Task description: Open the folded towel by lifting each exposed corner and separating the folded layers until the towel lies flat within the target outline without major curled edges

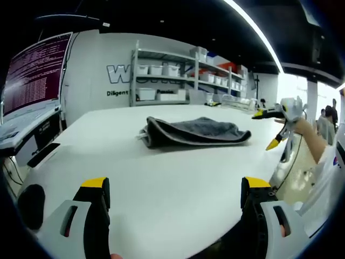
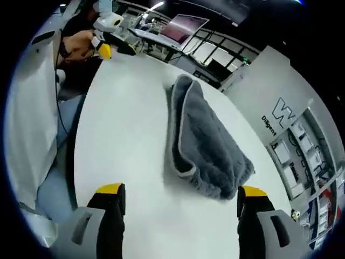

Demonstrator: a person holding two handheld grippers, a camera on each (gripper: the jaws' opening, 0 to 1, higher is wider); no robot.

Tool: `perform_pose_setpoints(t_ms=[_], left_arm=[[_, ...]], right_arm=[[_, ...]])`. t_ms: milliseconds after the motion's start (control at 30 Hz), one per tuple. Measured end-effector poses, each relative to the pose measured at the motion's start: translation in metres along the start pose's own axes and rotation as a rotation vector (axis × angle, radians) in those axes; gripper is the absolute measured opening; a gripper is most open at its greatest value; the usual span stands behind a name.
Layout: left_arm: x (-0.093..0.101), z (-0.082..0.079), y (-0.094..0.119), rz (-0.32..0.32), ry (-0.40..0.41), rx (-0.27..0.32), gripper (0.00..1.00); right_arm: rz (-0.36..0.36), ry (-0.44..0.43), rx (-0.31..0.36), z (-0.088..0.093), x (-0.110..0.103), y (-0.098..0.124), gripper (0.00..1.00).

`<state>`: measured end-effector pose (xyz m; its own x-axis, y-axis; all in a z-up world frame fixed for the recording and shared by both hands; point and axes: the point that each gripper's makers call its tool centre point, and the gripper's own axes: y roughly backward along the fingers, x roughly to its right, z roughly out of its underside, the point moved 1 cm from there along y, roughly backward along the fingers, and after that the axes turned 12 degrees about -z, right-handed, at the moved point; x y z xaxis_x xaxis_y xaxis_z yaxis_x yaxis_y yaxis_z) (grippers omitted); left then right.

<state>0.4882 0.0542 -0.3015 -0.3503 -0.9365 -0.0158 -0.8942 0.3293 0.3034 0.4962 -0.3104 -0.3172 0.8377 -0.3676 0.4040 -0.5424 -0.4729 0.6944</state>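
Grey towel [image 2: 207, 145] lay folded on the white table [image 2: 129, 135], just ahead of the right gripper [image 2: 183, 202] and well beyond the left gripper [image 1: 175, 189]; both jaws apart, empty. Unfolding seemingly not begun.

Your left gripper [image 1: 175, 197] has two broad black jaws with yellow tips, each set in a pale grey housing with a slot cut into it. Your right gripper [image 2: 180, 202] is built the same way: black jaws, yellow caps, grey slotted shells. On your right gripper a thin dark cable [image 1: 291, 162] hangs below the white body. You wear a white sleeve [image 2: 27, 102] and light blue trousers [image 2: 59, 135].
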Motion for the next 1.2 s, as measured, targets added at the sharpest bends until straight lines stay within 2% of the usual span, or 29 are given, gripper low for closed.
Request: perform_pose_setpoints(t_ms=[267,433,533,667,867,1200], left_arm=[[-0.002,0.0,0.003,-0.007,0.004,0.004,0.99],[-0.001,0.001,0.003,-0.004,0.003,0.001,0.99],[-0.002,0.001,0.002,-0.006,0.003,0.001,0.99],[-0.004,0.002,0.002,-0.011,0.007,0.0,0.99],[-0.005,0.003,0.001,-0.009,0.01,-0.001,0.99],[-0.008,0.004,0.002,-0.016,0.017,0.004,0.99]], right_arm=[[-0.023,0.021,0.017,-0.003,0.007,-0.01,0.68],[-0.012,0.086,0.0,0.0,0.014,-0.012,0.47],[-0.004,0.099,0.022,-0.002,0.016,-0.013,0.38],[-0.006,0.09,0.022,-0.001,0.018,-0.017,0.36],[-0.009,0.099,0.031,-0.003,0.018,-0.02,0.27],[-0.021,0.141,0.017,-0.003,0.016,-0.022,0.18]])
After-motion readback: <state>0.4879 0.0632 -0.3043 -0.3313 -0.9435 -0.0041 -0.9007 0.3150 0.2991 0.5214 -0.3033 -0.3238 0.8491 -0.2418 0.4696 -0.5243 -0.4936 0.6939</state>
